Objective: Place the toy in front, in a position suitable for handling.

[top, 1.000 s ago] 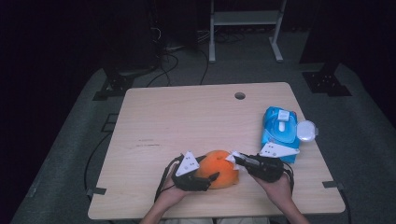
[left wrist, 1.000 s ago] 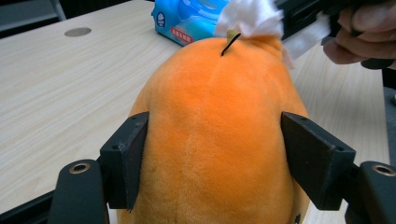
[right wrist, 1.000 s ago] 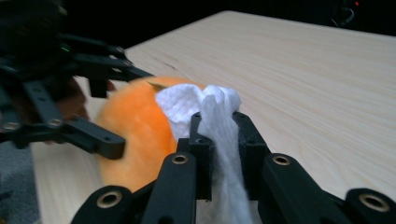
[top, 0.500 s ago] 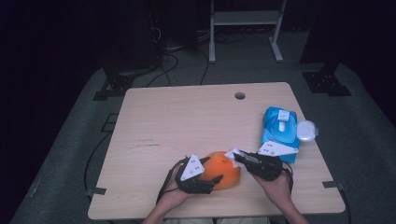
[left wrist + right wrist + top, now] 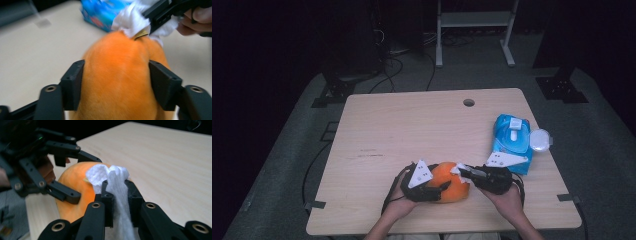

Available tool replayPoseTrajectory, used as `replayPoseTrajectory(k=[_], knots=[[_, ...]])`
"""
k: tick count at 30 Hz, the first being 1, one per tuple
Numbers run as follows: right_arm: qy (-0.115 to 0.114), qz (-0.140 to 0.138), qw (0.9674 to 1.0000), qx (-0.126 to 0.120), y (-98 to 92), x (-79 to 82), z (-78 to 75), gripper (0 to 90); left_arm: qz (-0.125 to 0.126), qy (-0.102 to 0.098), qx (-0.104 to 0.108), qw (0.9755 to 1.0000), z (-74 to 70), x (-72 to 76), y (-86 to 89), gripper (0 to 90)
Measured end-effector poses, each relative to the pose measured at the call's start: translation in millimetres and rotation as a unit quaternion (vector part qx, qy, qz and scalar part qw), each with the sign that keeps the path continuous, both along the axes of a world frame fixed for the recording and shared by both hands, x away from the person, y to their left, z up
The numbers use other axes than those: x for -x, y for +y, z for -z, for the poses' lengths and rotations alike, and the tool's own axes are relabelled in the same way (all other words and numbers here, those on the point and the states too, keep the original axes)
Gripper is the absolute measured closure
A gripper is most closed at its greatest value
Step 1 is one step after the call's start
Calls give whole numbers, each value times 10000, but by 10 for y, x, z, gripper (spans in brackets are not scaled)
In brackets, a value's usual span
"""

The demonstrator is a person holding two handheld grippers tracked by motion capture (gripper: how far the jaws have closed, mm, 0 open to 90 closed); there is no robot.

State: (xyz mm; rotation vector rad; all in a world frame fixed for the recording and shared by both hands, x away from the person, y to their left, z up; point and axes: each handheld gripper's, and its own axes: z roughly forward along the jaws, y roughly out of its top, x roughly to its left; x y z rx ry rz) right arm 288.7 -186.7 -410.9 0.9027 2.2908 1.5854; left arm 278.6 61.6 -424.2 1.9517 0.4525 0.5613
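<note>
A round orange plush object (image 5: 451, 184) lies near the table's front edge. My left gripper (image 5: 439, 189) holds it from the left. In the left gripper view the jaws have just been closing and press on both flanks of the orange object (image 5: 117, 75). My right gripper (image 5: 119, 192) is shut on a crumpled white wipe (image 5: 110, 173). It holds the wipe against the top of the orange object (image 5: 72, 180), beside a small yellowish stem. From the left gripper view the wipe (image 5: 130, 21) and the right gripper (image 5: 152, 18) sit at the object's far end.
A blue pack of wipes (image 5: 512, 140) lies at the table's right edge, its white lid (image 5: 540, 140) flipped open. The wooden table (image 5: 412, 125) has a small hole (image 5: 469, 102) near its back edge. Cables and a metal stand are on the dark floor behind.
The left gripper's jaws have closed in on the orange object. Both hands have stayed almost where they were, and the wipe remains on top of the object.
</note>
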Motion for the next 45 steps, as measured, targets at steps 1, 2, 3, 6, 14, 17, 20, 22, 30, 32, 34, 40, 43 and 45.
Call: replayPoseTrajectory(k=[1, 2, 3, 6, 14, 17, 20, 22, 30, 32, 34, 40, 43, 45], knots=[[-50, 8, 10000, -28, 13, -7, -27, 791, -30, -150, -65, 9999, -11, 3, -44, 364], [-135, 46, 9999, 6, 25, -7, -50, 792, -29, -161, -92, 9998, -9, -12, -67, 358], [-159, 88, 9998, 39, 28, -11, -58, 792, -1, -79, -75, 9999, 10, -32, -62, 350], [71, 136, 9999, -26, -63, -74, 79, 791, 76, 138, -15, 9999, 94, -62, 16, 344], [199, 380, 9990, 139, -228, -48, 142, 792, 325, 184, -37, 9993, 126, -15, 88, 333], [160, 266, 9995, -44, -187, -8, 97, 793, 344, 174, -37, 9992, 126, -6, 62, 326], [-153, 11, 9998, 100, -8, 68, 27, 789, 278, 155, -44, 9995, 132, -8, 102, 323], [-117, 15, 9999, 93, -19, 61, 40, 789, 270, 148, -24, 9995, 141, -1, 111, 323], [-109, 345, 9991, 233, -75, 40, 88, 791, 261, 234, -17, 9994, 137, -10, 97, 294], [-99, 197, 9998, -28, -43, 14, 45, 790, 288, 252, -10, 9993, 137, -18, 110, 293], [-55, 223, 9997, 74, -32, -5, 72, 790, 289, 241, -11, 9993, 128, -18, 99, 269], [170, 327, 9993, 111, -141, 21, 161, 791, -4, 1136, 469, 9924, 62, -115, 220, 135], [187, 286, 9994, 39, -111, 46, 153, 791, 55, 1061, 261, 9940, 85, -102, 200, 195], [129, 161, 9997, -114, -46, 82, 99, 790, 100, 938, 150, 9954, 76, -82, 161, 253]])
